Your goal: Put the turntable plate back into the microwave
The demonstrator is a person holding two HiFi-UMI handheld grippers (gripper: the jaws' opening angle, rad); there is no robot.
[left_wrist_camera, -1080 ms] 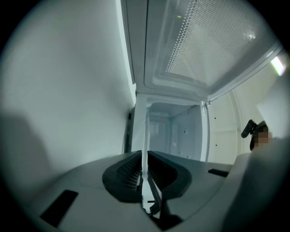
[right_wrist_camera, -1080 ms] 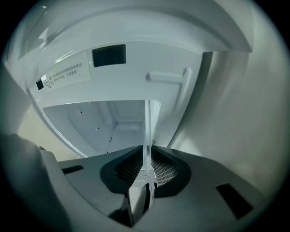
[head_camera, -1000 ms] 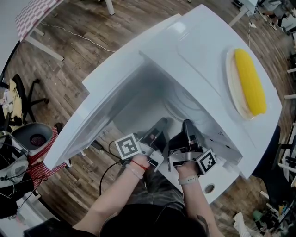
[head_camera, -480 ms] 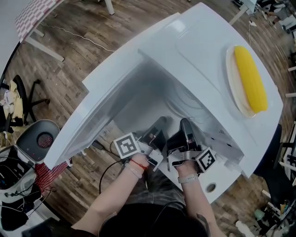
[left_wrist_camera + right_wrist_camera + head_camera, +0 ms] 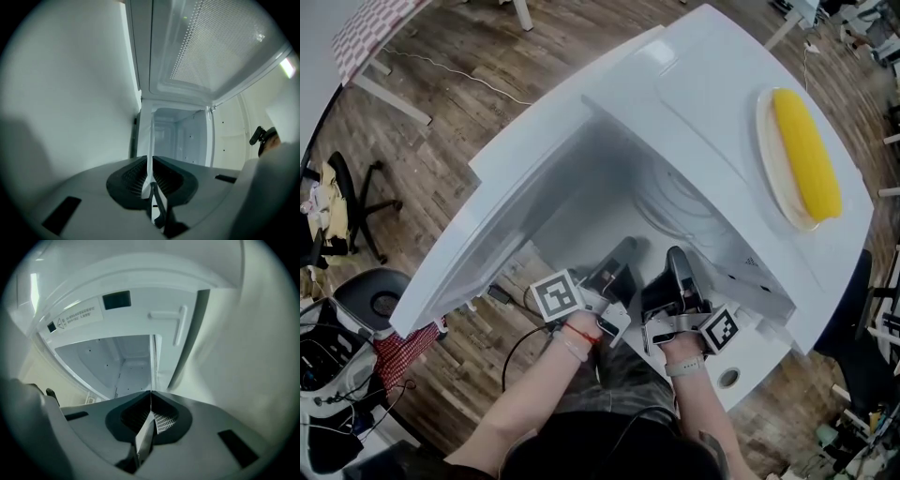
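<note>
- Microwave (image 5: 712, 94) stands white with its door (image 5: 487, 234) swung wide to its left side, so the cavity (image 5: 609, 187) is open toward the person.
- Turntable plate (image 5: 680, 204) is clear glass. From the head view it shows only as faint curved rims inside the cavity, toward the microwave's right wall.
- The left gripper (image 5: 623, 251) reaches into the mouth of the cavity, at the near rim of the plate.
- In the left gripper view, the jaws of the left gripper (image 5: 151, 183) are pressed onto the plate (image 5: 151, 140). The plate shows edge-on as a thin pale strip running away from the jaws into the cavity (image 5: 180, 136).
- The right gripper (image 5: 678, 258) is just beside the left one, also in the cavity mouth and closer to the microwave's right wall.
- In the right gripper view, the right gripper (image 5: 150, 416) likewise pinches the plate's rim (image 5: 151, 366), which shows as a fine line between the closed pads.
- The plate extends from both grippers deeper into the microwave. Whether it rests on the cavity floor cannot be told.
- A dish (image 5: 773, 178) sits on the microwave's top, toward its right end, with a yellow corn cob (image 5: 806, 159) lying on it.
</note>
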